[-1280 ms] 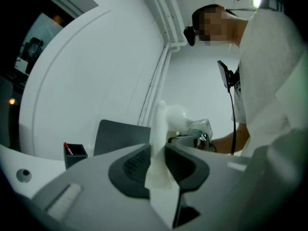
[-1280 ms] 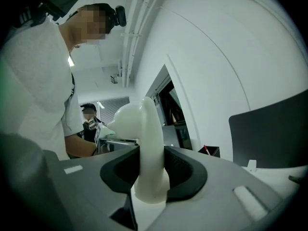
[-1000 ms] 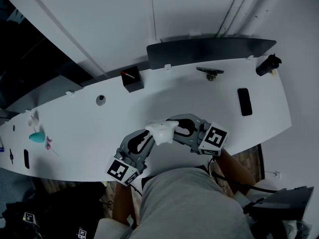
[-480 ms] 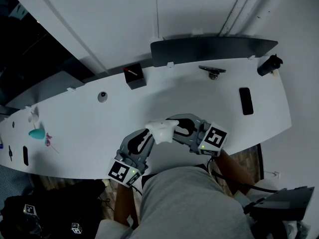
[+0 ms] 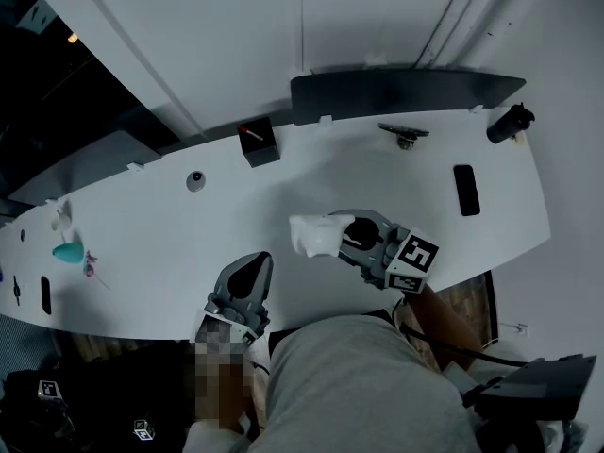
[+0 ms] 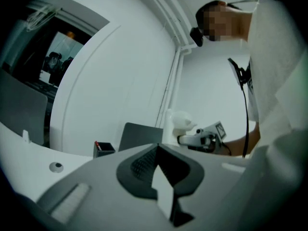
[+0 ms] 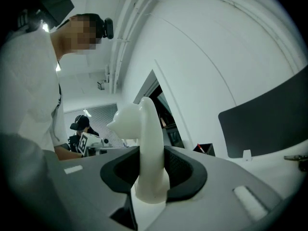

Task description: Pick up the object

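Observation:
The object is a white, curved figurine-like piece (image 5: 316, 234) held above the white table (image 5: 160, 243). My right gripper (image 5: 345, 238) is shut on its base; in the right gripper view the white piece (image 7: 149, 138) stands upright between the dark pads of that gripper (image 7: 151, 170). My left gripper (image 5: 255, 264) sits apart from it at the table's near edge, its jaws shut with nothing between them. The left gripper view shows those closed jaws (image 6: 158, 152), with the white piece (image 6: 182, 121) held by the right gripper (image 6: 202, 138) farther off.
A black box with a red pen (image 5: 258, 142) and a dark panel (image 5: 406, 91) stand at the table's far edge. A black phone (image 5: 464, 190), a small dark fitting (image 5: 404, 135) and a black cylinder (image 5: 510, 121) lie right. A teal item (image 5: 68, 251) lies far left.
My left gripper has let go of the white piece, drawn back to the near table edge and closed. The right gripper keeps the piece and has shifted slightly right.

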